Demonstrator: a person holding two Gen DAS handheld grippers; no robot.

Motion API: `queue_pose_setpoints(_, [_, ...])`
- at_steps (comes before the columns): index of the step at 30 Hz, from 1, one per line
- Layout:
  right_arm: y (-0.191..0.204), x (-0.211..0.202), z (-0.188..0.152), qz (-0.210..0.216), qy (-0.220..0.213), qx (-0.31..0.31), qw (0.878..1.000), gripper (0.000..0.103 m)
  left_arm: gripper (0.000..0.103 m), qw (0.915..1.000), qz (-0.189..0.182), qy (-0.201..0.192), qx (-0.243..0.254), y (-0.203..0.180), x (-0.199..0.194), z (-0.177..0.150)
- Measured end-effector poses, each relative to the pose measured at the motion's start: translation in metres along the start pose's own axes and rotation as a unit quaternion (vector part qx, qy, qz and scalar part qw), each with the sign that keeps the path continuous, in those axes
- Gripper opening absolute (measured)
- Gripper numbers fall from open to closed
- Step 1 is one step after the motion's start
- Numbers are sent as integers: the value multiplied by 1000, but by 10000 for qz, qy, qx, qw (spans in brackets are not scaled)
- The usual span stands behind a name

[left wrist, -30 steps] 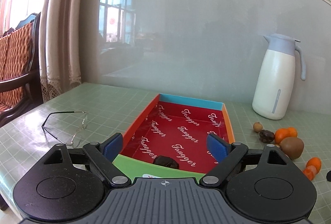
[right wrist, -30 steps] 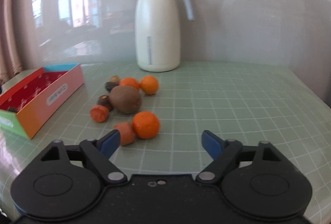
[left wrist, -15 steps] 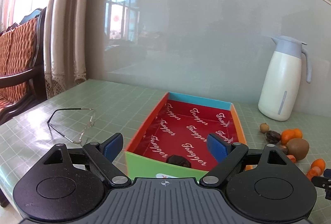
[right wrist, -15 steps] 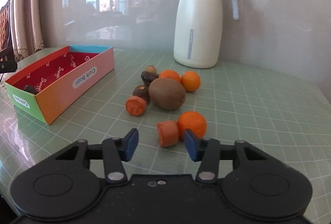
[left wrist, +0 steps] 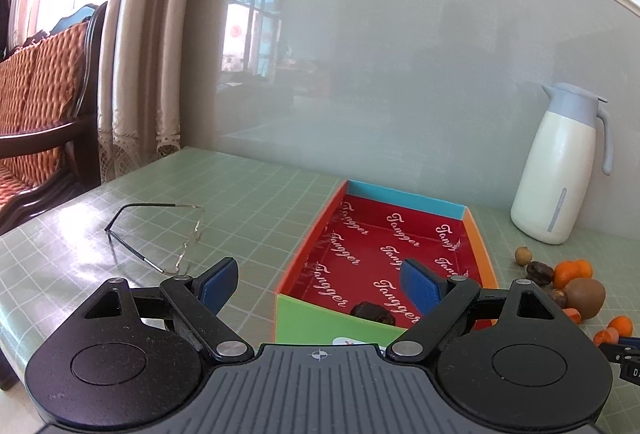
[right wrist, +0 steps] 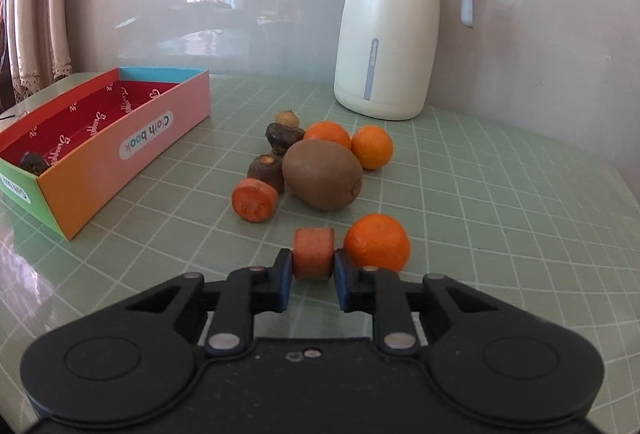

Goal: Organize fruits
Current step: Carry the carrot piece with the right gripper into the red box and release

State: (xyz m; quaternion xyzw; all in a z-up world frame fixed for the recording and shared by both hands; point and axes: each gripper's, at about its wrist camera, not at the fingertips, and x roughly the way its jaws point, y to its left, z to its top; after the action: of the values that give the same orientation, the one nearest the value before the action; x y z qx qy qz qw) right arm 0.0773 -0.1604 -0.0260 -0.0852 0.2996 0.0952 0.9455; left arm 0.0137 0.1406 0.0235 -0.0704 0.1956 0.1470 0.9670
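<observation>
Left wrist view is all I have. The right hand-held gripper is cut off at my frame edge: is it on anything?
Observer: Yes. The right hand-held gripper is shut on a carrot chunk, with a pad on each side of it.
Operator: Anything crowding it?
Observer: A mandarin sits just right of the chunk. I cannot tell whether they touch.
Operator: Which box wall faces that side?
Observer: The box, left of the chunk, shows a pink long wall labelled Cloth book.

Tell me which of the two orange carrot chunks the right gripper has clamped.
The right gripper holds the nearer carrot chunk, beside the lone tangerine. The other carrot chunk lies free, left of the kiwi.
</observation>
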Motion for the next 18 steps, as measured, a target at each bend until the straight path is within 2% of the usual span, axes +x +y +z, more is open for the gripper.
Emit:
queue_pose_setpoints(10, [9,-7,8,35,-194,38,9998,21,88,9999,113,19,-3,10,-4,-1])
queue_pose_setpoints(18, [40,-24,23,384,-585,-133,9975,21,88,9996,248,14,-106,28,-7,-1])
